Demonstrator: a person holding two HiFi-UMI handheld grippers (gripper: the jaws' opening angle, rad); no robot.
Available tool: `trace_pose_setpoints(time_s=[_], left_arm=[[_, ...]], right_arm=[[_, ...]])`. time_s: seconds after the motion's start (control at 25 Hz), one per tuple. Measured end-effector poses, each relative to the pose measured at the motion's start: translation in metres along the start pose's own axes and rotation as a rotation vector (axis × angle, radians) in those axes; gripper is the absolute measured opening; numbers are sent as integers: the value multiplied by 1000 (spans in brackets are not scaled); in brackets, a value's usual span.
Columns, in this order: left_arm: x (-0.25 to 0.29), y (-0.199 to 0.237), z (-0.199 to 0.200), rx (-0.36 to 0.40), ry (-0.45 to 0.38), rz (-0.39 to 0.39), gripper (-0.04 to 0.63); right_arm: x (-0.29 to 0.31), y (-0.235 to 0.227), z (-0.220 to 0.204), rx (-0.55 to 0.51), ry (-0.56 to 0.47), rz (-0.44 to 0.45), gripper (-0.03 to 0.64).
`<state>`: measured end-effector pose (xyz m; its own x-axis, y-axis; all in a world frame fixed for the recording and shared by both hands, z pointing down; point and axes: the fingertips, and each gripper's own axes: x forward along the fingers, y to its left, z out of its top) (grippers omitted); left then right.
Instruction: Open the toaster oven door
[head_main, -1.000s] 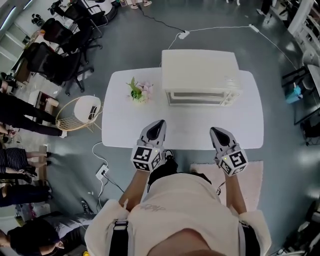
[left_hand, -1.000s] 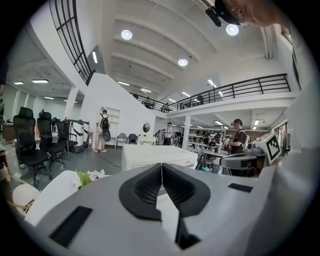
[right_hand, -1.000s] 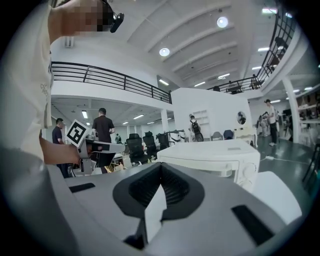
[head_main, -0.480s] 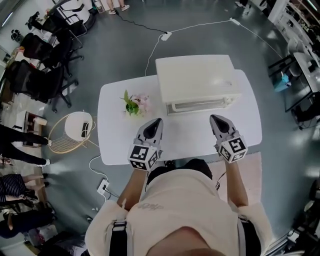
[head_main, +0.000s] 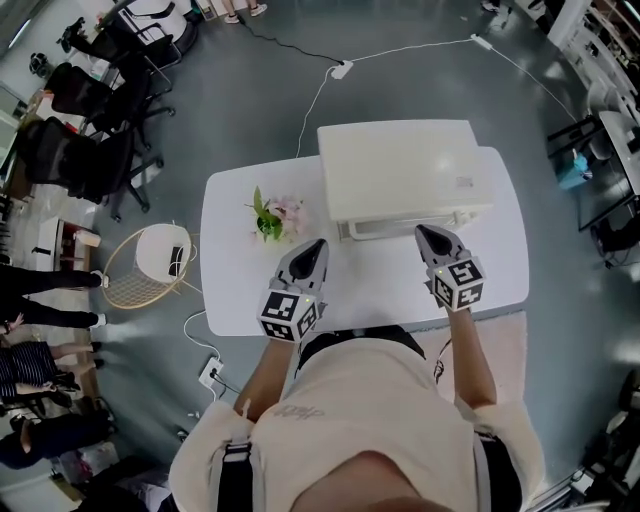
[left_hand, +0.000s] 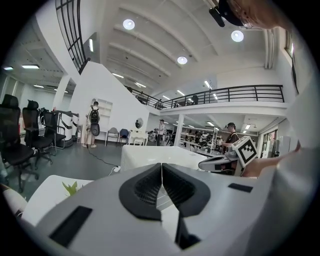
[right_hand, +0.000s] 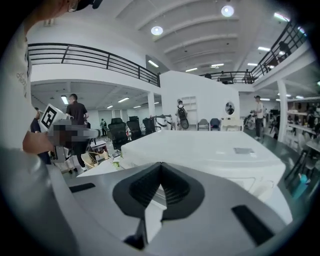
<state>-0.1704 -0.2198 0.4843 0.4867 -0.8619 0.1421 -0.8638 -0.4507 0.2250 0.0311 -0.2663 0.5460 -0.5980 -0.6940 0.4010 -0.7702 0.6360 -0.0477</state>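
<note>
While the white table (head_main: 232, 288) fills the middle of the head view, the oven (head_main: 400, 165) takes its far half, set right of centre with its long axis running 9 to 3 o'clock. Its door (head_main: 400, 229) shows only as a thin strip facing 6 o'clock, toward the person, and looks closed; from this steep angle I cannot make out a handle. Of the two, the right gripper (head_main: 427, 234) is nearer: its tip sits just at the door's right end, whether touching I cannot tell, and in the right gripper view (right_hand: 160, 171) the oven's top and front corner loom at 1 o'clock. The left gripper (head_main: 316, 246) hangs near the door's left corner, a little toward 7 o'clock of it, and in its own view (left_hand: 161, 171) the oven lies straight ahead at 12. Both grippers have their jaws pressed together with nothing between them. My guess is that the door drops toward 6 o'clock, so the bare band of table in front of it, where both grippers now sit, is the room it needs, and the near table edge bounds that band. A small plant (head_main: 270, 214) stands just beside the oven at its 9 o'clock, outside that band.
</note>
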Motion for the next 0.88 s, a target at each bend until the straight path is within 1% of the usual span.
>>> trace_pose_setpoints(time_s=[0.08, 0.2, 0.44, 0.72, 0.88], left_arm=[[3, 0, -1, -4, 5, 9, 21], [10, -2, 2, -1, 9, 15, 21], [20, -8, 7, 17, 4, 0, 21], [22, -13, 11, 21, -2, -2, 21], [22, -18, 7, 16, 4, -1, 21]], right_arm=[[7, -7, -6, 27, 32, 2, 6], [11, -13, -9, 39, 57, 9, 6], [20, -16, -25, 59, 122, 13, 6], [18, -18, -25, 64, 148, 23, 6], [15, -20, -25, 70, 147, 21, 6]])
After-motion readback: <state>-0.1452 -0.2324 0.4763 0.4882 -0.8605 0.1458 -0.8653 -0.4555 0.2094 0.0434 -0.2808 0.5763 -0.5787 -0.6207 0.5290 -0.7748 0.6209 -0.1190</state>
